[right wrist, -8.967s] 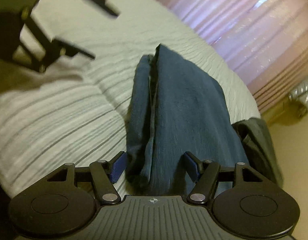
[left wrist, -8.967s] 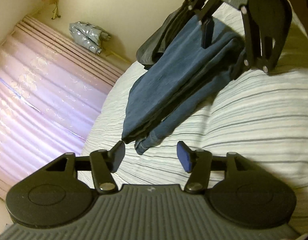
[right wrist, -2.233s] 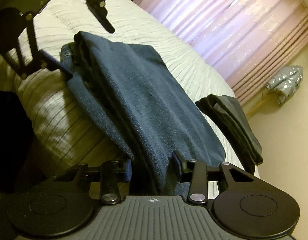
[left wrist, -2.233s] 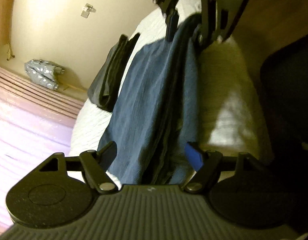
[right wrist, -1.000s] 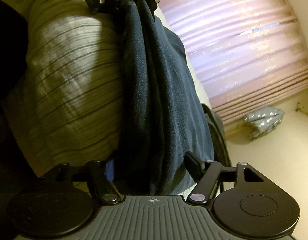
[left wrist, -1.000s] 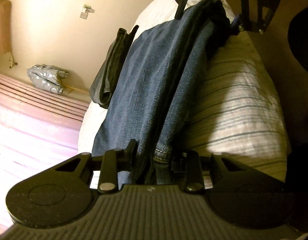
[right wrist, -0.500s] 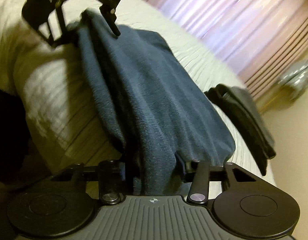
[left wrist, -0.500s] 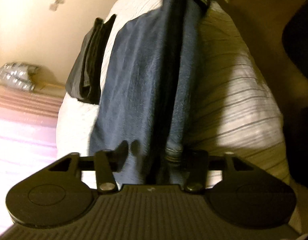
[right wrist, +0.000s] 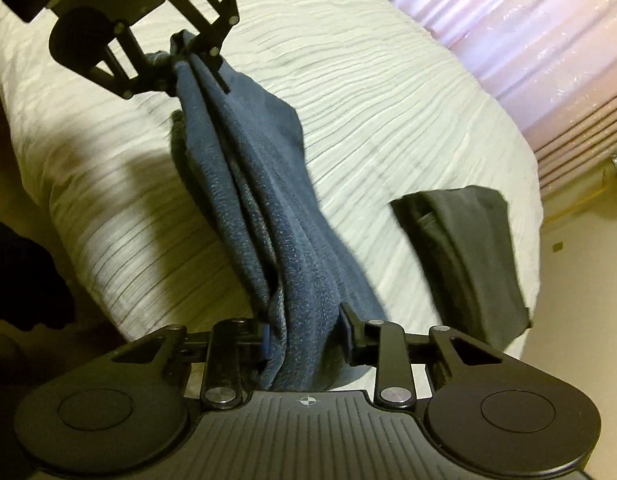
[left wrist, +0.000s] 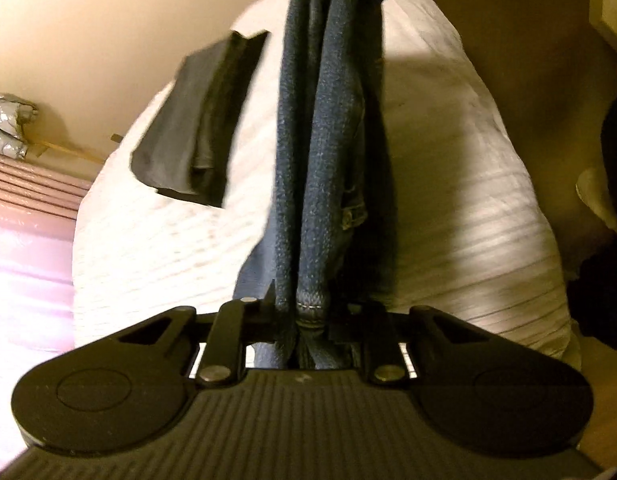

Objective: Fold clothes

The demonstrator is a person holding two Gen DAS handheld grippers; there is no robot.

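Only jeans (left wrist: pixel 320 152), no legible writing.

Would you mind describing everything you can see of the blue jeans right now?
The jeans are dark blue denim, folded lengthwise into a long narrow bundle with a stitched hem at one end. They hang stretched between the two grippers, above the striped white bed; whether the sagging middle touches it is unclear. The left gripper pinches the hem end and the right gripper the other end, both jaws closing on the cloth. A folded dark garment lies apart, beside them.
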